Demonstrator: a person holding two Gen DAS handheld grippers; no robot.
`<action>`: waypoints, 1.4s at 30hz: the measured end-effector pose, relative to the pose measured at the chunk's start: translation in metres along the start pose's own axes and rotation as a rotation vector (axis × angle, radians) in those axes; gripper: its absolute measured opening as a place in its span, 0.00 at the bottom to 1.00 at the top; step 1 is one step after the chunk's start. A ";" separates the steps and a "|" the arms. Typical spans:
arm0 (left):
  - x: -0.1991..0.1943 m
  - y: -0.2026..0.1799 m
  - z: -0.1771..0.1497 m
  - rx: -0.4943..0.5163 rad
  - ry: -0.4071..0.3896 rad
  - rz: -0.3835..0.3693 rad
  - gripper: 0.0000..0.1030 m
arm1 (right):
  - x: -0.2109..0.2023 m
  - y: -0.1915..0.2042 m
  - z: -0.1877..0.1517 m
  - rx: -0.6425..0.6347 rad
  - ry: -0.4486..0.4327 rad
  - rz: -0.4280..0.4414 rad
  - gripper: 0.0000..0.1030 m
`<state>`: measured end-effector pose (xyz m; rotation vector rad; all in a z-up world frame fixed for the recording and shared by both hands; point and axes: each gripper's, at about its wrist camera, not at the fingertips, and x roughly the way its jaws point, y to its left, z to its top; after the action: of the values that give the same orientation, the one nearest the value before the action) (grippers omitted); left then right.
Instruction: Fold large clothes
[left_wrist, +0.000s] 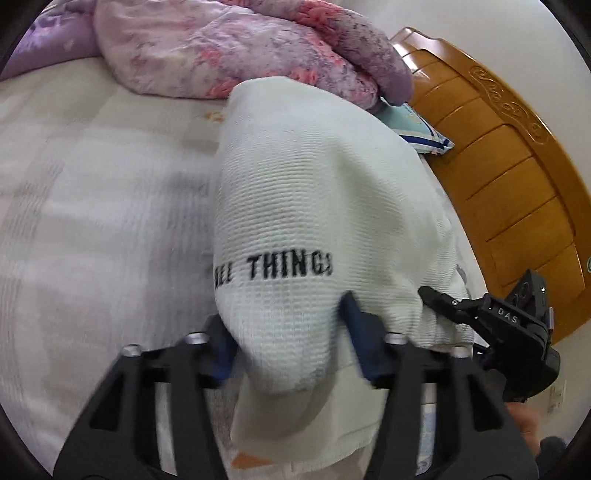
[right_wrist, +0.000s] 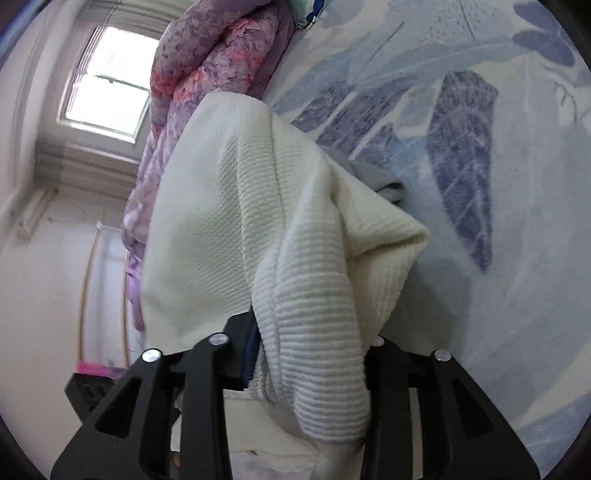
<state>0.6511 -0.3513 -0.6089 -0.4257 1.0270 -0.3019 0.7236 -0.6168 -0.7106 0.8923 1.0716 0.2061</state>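
- left hand-held gripper (left_wrist: 288, 347): fingers partway apart, pinching a bunched fold of the white knit sweater (left_wrist: 314, 206)
- right hand-held gripper (right_wrist: 310, 354), at its 3 o'clock, clamps the ribbed hem
- sweater hangs above the bed (left_wrist: 92, 206)

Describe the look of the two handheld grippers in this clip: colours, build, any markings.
Both are matte black with cut-out, triangular finger frames and silver bolt heads. The left gripper has dark blue finger pads. The right gripper, seen from the left wrist camera, bears white "DAS" lettering on its body. No cables or sleeves show.
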 end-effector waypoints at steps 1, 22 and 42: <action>-0.001 0.002 -0.002 -0.006 0.006 0.022 0.65 | 0.001 0.002 0.002 -0.008 0.003 -0.012 0.37; -0.118 0.030 -0.005 0.012 -0.015 0.237 0.88 | -0.060 0.135 -0.075 -0.475 -0.010 -0.435 0.62; -0.507 0.043 -0.035 0.217 -0.230 0.303 0.90 | -0.186 0.402 -0.331 -0.696 -0.197 -0.418 0.88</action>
<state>0.3748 -0.1001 -0.2613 -0.1016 0.8090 -0.0875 0.4609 -0.2837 -0.3559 0.0547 0.8866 0.1222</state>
